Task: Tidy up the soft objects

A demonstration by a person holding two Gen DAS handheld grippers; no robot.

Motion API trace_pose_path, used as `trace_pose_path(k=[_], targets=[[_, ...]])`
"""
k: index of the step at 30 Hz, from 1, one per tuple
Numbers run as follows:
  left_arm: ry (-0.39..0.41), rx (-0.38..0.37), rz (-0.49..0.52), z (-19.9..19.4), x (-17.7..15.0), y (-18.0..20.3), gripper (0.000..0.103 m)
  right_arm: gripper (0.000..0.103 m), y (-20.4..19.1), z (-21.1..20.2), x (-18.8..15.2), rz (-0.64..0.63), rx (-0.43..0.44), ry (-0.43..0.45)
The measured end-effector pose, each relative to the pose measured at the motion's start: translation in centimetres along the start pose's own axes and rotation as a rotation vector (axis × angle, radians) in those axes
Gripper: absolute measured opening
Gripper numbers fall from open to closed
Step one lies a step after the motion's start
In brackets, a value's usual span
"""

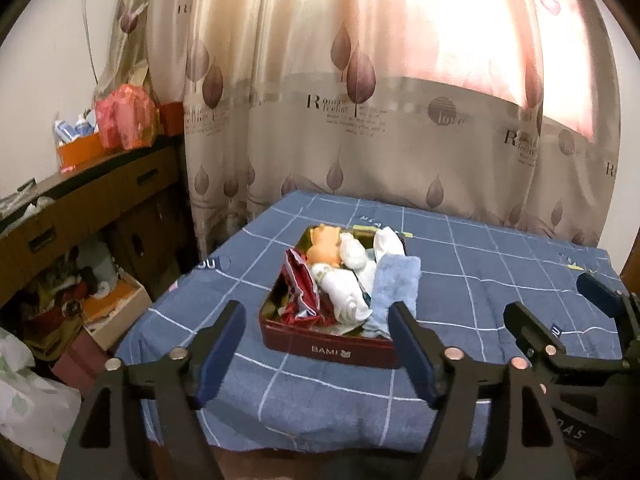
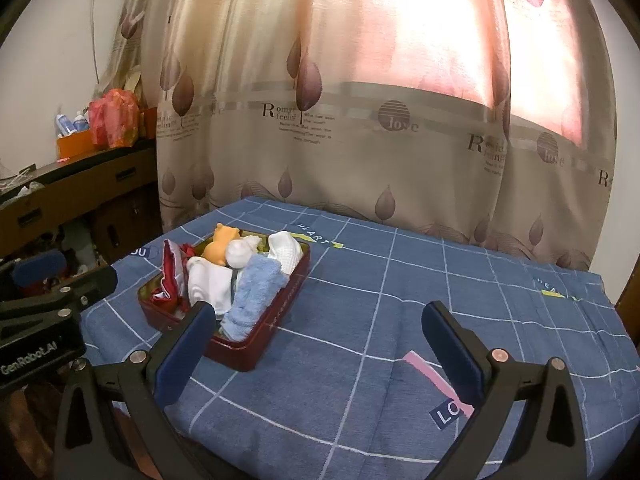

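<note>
Dark red tin is what we see first from the left wrist: the box (image 1: 328, 350) sits on the blue checked bedspread (image 1: 480, 280), near our side of the bed, and the soft things are packed inside it, which we judge means the sorting is largely done. Our left gripper (image 1: 318, 350) stands wide open just short of the box's near wall, its blue pads on either side of the box in the picture but apart from it, nothing held; that reads to us as a hand with its load already let go. In the tin a red and white cloth (image 1: 300, 292) is crumpled at the left, white rolled cloths (image 1: 344, 292) lie in the middle, a fluffy light blue towel (image 1: 392, 288) drapes along the right and over the near rim, and an orange plush toy (image 1: 324, 246) sits at the far end. The right gripper (image 1: 560, 312) shows at the right edge, jaws apart. From the right wrist, the right gripper (image 2: 320, 344) hangs open and empty over bare bedspread (image 2: 400, 300), the box (image 2: 260, 320) to its left with the towel (image 2: 256, 296) bulging above the rim; the left gripper's (image 2: 60, 276) body shows at far left.
</note>
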State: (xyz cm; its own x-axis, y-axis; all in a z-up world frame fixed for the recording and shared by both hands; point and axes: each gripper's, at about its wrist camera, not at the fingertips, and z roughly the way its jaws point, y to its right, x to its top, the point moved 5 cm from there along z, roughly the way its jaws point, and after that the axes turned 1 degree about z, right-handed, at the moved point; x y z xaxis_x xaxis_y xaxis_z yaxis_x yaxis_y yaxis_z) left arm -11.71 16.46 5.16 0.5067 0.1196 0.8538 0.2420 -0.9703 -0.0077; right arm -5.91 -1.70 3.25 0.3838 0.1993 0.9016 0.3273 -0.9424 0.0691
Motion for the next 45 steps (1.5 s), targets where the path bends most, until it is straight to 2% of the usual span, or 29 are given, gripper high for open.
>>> trace_pose_path(k=[4,9,16,19,23,36,45], targets=[[0.033,0.007,0.023,-0.8,0.4,0.3,0.081,0.103,0.0,-0.2,0.3,0.011,0.006,0.005],[0.018,0.007,0.049,-0.4,0.4,0.6,0.081,0.103,-0.5,-0.1,0.1,0.002,0.014,-0.001],[-0.022,-0.031,0.014,0.3,0.1,0.3,0.081,0.103,-0.4,0.2,0.1,0.005,0.017,-0.007],[-0.031,-0.023,0.002,0.6,0.0,-0.1,0.081,0.103,-0.3,0.2,0.1,0.007,0.02,-0.008],[-0.016,-0.035,-0.011,0.3,0.1,-0.4,0.081,0.103,-0.3,0.2,0.1,0.006,0.02,-0.009],[-0.05,-0.006,0.002,1.1,-0.2,-0.3,0.081,0.103,-0.6,0.0,0.2,0.002,0.026,-0.009],[-0.071,0.004,-0.029,1.3,-0.4,-0.8,0.081,0.103,-0.8,0.2,-0.2,-0.009,0.027,-0.021]])
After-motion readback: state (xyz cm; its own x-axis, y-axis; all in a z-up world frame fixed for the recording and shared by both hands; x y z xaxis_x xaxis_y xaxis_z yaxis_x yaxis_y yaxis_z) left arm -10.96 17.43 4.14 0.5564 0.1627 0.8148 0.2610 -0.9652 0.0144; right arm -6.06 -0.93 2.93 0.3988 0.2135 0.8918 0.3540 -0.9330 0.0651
